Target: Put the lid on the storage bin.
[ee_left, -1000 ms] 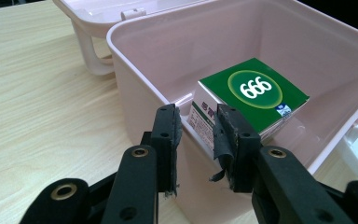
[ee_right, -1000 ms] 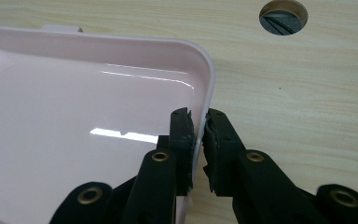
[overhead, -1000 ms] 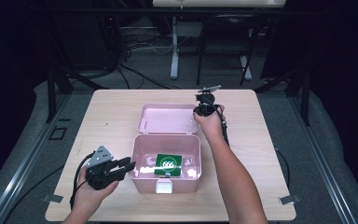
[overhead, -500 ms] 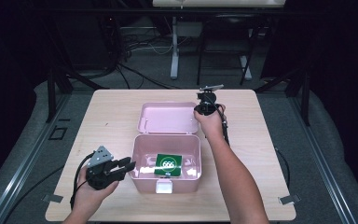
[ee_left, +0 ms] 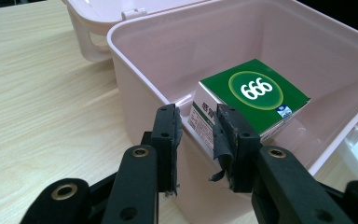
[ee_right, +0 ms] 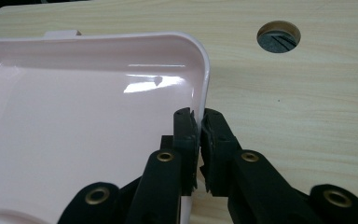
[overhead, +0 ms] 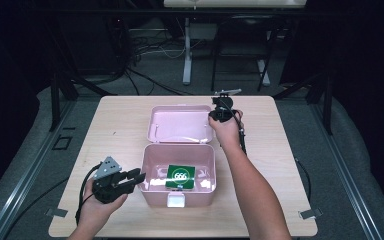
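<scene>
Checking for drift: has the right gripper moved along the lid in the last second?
No. The right gripper is at the same right edge of the pink lid, near the table's far edge.

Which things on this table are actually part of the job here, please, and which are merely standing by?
In the job:
- pink box, open
- its lid, edge pinched by the right claw
- green "666" carton inside the box
- left claw, open at the box wall

Standing by:
- table's cable hole
- floor cables
</scene>
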Action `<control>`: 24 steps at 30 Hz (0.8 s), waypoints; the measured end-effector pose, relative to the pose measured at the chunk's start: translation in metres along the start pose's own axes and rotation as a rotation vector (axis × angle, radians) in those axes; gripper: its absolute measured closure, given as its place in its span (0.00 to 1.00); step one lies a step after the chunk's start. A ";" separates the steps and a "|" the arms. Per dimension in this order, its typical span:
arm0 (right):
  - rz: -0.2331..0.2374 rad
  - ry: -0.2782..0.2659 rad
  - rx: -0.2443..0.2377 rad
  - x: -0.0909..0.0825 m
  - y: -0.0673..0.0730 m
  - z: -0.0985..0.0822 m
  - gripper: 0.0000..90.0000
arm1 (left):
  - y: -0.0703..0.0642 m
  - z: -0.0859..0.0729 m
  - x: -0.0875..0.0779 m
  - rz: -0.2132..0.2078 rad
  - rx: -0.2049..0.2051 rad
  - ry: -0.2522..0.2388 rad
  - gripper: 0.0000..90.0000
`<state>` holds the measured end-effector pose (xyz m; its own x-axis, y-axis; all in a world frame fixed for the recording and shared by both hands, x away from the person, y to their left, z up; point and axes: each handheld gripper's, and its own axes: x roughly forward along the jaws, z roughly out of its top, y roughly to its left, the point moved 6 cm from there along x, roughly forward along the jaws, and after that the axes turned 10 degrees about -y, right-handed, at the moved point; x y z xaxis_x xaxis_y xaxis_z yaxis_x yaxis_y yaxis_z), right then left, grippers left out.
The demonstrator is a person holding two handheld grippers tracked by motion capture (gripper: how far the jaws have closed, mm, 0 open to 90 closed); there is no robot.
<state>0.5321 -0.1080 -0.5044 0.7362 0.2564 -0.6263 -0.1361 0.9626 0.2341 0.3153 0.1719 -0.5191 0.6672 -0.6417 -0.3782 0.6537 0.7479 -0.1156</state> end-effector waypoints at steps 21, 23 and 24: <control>0.019 -0.063 -0.020 -0.018 0.005 0.009 0.96 | 0.000 0.000 0.000 0.001 -0.001 -0.001 0.78; 0.021 -0.072 -0.023 -0.021 0.006 0.010 0.96 | 0.000 0.000 0.000 0.001 -0.001 -0.002 0.78; 0.021 -0.072 -0.023 -0.021 0.006 0.010 0.96 | 0.000 0.000 0.000 0.001 -0.001 -0.002 0.78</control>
<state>0.5222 -0.1085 -0.4823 0.7784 0.2705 -0.5665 -0.1669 0.9591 0.2286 0.3152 0.1717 -0.5192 0.6686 -0.6410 -0.3770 0.6525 0.7489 -0.1161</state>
